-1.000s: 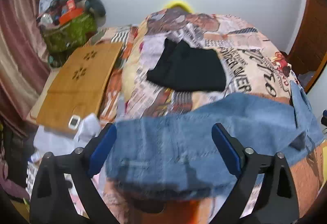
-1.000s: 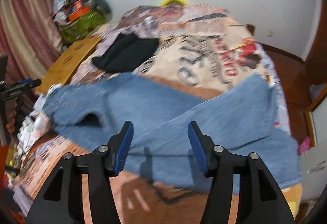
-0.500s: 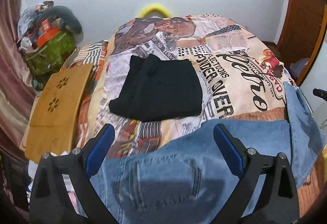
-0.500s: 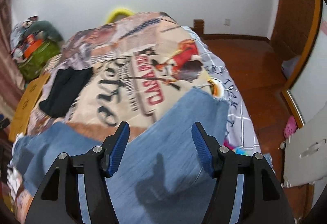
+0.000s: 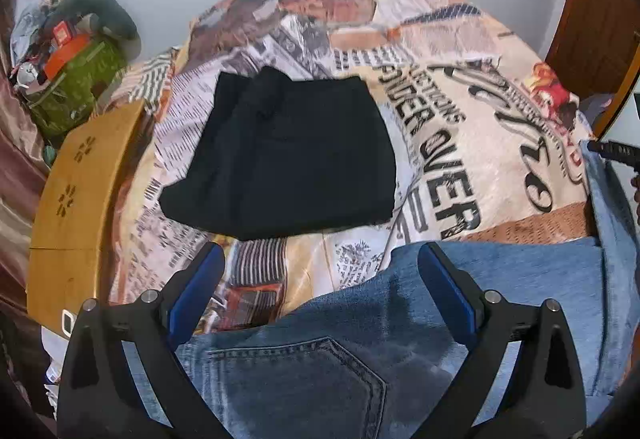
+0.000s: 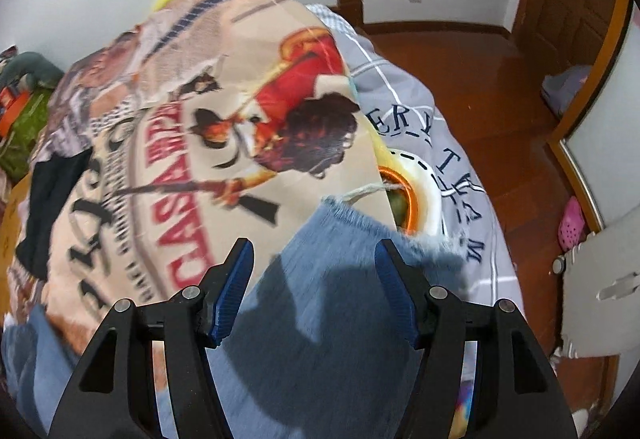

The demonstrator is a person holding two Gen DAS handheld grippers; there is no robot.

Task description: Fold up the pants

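Light blue denim jeans, darker blue at the stitched back pocket, frayed pale at the hem. Folded black garment. Bedspread cream and tan, printed with black lettering, newsprint stripes and a red-coated rider. Grey sheet crossed by white lines, dark blue letters. Blue pads on black gripper arms. Red-brown wood floor.

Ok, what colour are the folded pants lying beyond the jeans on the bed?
Black, plain. The folded pants show best in the left wrist view.
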